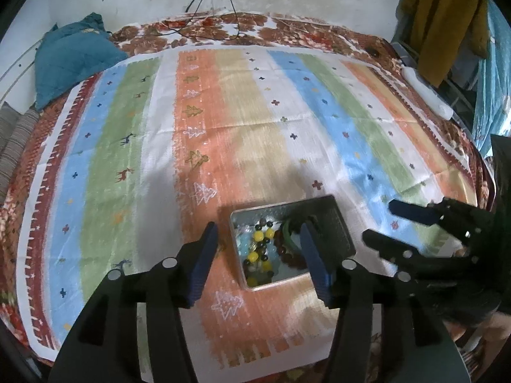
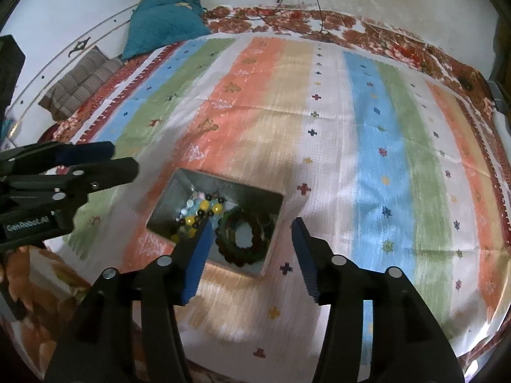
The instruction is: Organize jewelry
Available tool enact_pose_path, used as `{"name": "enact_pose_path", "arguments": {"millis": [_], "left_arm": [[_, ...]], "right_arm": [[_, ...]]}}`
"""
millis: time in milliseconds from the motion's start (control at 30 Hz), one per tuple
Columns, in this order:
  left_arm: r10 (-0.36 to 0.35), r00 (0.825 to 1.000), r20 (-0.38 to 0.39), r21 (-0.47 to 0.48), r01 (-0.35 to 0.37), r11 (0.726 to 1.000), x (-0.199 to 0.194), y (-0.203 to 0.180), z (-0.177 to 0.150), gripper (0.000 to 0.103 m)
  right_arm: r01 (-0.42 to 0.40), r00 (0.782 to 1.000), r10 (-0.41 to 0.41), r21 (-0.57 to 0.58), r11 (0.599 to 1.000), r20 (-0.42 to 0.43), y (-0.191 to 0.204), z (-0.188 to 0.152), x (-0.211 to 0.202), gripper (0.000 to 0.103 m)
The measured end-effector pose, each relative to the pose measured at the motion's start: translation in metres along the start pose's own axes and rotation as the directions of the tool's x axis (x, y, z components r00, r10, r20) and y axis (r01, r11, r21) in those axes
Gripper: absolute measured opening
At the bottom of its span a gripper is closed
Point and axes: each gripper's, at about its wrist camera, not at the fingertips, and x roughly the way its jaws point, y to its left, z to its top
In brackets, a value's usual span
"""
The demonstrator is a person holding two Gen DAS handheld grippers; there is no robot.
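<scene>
An open metal box sits on the striped cloth near the front. Inside lie a yellow and black bead bracelet, pale blue beads and a dark red and green bead bracelet. My left gripper is open and empty, hovering just above the box. My right gripper is open and empty, above the box's near right corner. It shows in the left wrist view to the right of the box. The left gripper shows at the left of the right wrist view.
The striped cloth covers a bed with a floral sheet. A teal pillow and a striped cushion lie at the far left. A white object lies on the right edge. Cables hang on the wall.
</scene>
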Motion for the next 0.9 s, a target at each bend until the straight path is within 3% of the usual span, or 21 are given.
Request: {"name": "enact_pose_path", "arguments": {"millis": [333, 900], "left_arm": [[0.0, 1.0, 0.003, 0.029, 0.0, 1.0, -0.014, -0.005, -0.017, 0.069], [-0.007, 0.997, 0.078, 0.026, 0.005, 1.0, -0.046, -0.009, -0.036, 0.097]], "right_arm": [[-0.009, 0.999, 0.009, 0.002, 1.0, 0.035, -0.002, -0.012, -0.019, 0.071], [0.023, 0.989, -0.024, 0.004, 1.0, 0.146, 0.0, -0.028, -0.056, 0.086]]}}
